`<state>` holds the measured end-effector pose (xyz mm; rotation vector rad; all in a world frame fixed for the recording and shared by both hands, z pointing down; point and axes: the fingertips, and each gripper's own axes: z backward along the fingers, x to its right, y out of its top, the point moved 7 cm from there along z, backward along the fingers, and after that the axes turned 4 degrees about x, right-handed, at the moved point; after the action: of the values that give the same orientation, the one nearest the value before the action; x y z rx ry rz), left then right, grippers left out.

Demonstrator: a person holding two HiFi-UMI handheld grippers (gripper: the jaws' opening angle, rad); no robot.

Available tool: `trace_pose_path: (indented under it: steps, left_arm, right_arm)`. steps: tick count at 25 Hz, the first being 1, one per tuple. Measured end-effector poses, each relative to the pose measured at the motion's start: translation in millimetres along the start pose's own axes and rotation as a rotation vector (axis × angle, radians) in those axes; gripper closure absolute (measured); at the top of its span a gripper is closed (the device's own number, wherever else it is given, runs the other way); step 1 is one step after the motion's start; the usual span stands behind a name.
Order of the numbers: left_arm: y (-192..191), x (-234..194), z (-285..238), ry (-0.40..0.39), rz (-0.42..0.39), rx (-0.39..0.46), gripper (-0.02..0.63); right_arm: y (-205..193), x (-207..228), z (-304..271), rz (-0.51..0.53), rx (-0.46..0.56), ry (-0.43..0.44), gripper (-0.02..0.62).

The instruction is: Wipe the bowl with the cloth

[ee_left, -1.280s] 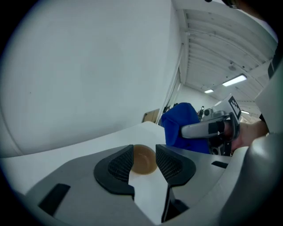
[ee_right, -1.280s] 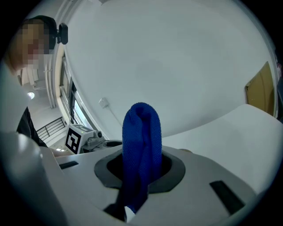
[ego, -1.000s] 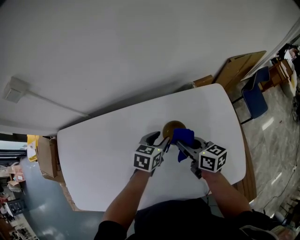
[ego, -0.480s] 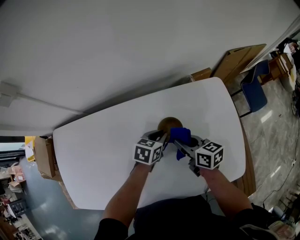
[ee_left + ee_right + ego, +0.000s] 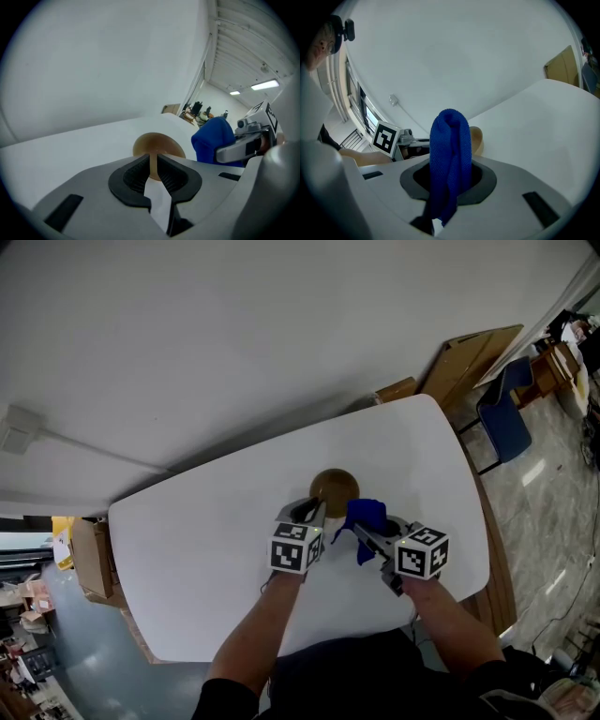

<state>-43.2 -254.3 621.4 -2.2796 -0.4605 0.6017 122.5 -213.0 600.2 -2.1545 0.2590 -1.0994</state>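
- The left gripper [image 5: 153,171] has just been closing its jaws, and they're now pinched on the near rim of the brown bowl [image 5: 334,488]. The bowl sits on the white table [image 5: 206,549], just past both grippers.
- The right gripper [image 5: 449,180] is clamped on a bunched blue cloth [image 5: 450,145], with a fat wad poking out past the jaws. It hangs just to the right of the bowl and doesn't look to be touching it.
- My take on the wipe: keep the left grip steady, since a thin rim pinch could let the bowl tip or skid.
- Lead with the cloth wad, not the jaw tips, and sweep round the inside wall with light pressure.
- Hard to see: the grippers cover the bowl's near edge from the head view, and the cloth blocks most of the bowl in the right gripper view.
- I can't tell whether the inside is dirty or how much cloth hangs below the jaws.
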Motion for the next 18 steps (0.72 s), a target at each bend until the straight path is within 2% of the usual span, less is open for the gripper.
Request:
trace_pose_path:
  steps: [1, 4, 5, 7, 10, 11, 13, 14, 18]
  left_arm:
    - [2, -4, 1, 0.027, -0.006, 0.008, 0.540]
    - [-1, -19, -3, 0.068, 0.027, -0.021, 0.386]
    - [-4, -23, -6, 0.070, 0.047, -0.039, 0.360]
    - [-12, -28, -15, 0.053, 0.100, -0.072, 0.337]
    - [-18, -29, -29, -0.017, 0.218, -0.093, 0.337]
    - [-18, -29, -31, -0.036, 0.256, -0.098, 0.356]
    - [-18, -29, -32, -0.047, 0.284, -0.115, 0.521]
    - [-18, -28, -31, -0.046, 0.270, -0.127, 0.576]
    - [-15, -24, -18, -0.019, 0.181, -0.142, 0.589]
  right_arm:
    - [0, 0, 0, -0.004, 0.004, 0.000, 0.525]
    - [1, -3, -2, -0.008, 0.008, 0.011, 0.525]
    - [0, -4, -3, -0.008, 0.006, 0.016, 0.525]
    - [-2, -4, -3, -0.010, -0.001, 0.022, 0.525]
    - [-4, -3, -4, -0.013, -0.012, 0.025, 0.525]
    - [-4, -2, -4, -0.015, -0.013, 0.025, 0.525]
    - [-3, -2, -4, -0.018, -0.012, 0.026, 0.525]
    - [-2, -3, -4, -0.019, -0.010, 0.026, 0.525]
    - [6, -5, 0, -0.016, 0.006, 0.022, 0.525]
